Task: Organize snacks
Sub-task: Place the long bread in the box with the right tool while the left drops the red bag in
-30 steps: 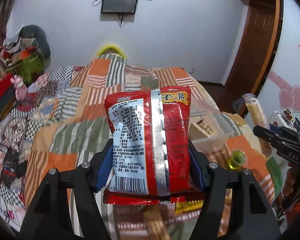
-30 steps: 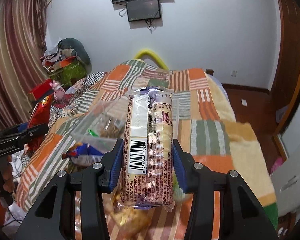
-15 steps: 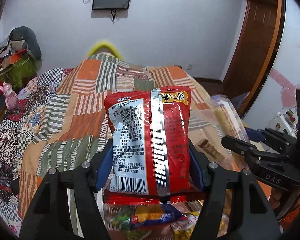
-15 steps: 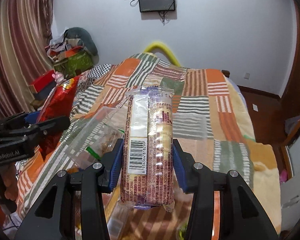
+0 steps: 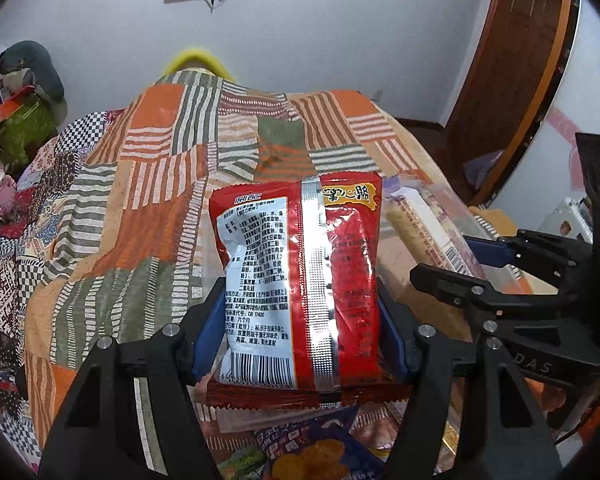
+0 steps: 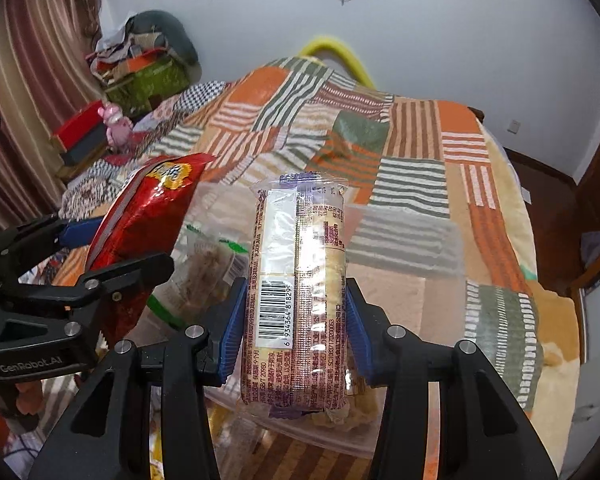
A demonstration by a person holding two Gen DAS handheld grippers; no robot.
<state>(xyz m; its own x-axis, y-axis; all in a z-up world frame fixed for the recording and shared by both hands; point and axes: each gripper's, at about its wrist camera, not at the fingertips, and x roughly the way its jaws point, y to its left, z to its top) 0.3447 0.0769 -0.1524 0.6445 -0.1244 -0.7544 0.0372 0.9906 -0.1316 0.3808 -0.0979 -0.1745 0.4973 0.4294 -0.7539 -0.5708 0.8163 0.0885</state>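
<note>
My left gripper (image 5: 300,332) is shut on a red snack bag (image 5: 300,280), held upright above the patchwork bedspread. My right gripper (image 6: 296,320) is shut on a clear-wrapped pack of biscuits (image 6: 300,288), held upright over a clear plastic box (image 6: 400,240) on the bed. The two grippers are side by side: the biscuit pack (image 5: 424,228) and right gripper (image 5: 472,268) show at the right of the left wrist view, the red bag (image 6: 148,216) and left gripper (image 6: 92,248) at the left of the right wrist view.
Loose snack packets (image 5: 312,452) lie on the bed below the left gripper. A bagged snack (image 6: 208,264) lies in the clear box. Clutter and a red box (image 6: 80,132) sit at the bed's far left. A wooden door (image 5: 512,60) is at the right.
Both grippers have moved closer together and further over the bed, each still holding its packet. The biscuit pack now hangs over the clear box.
</note>
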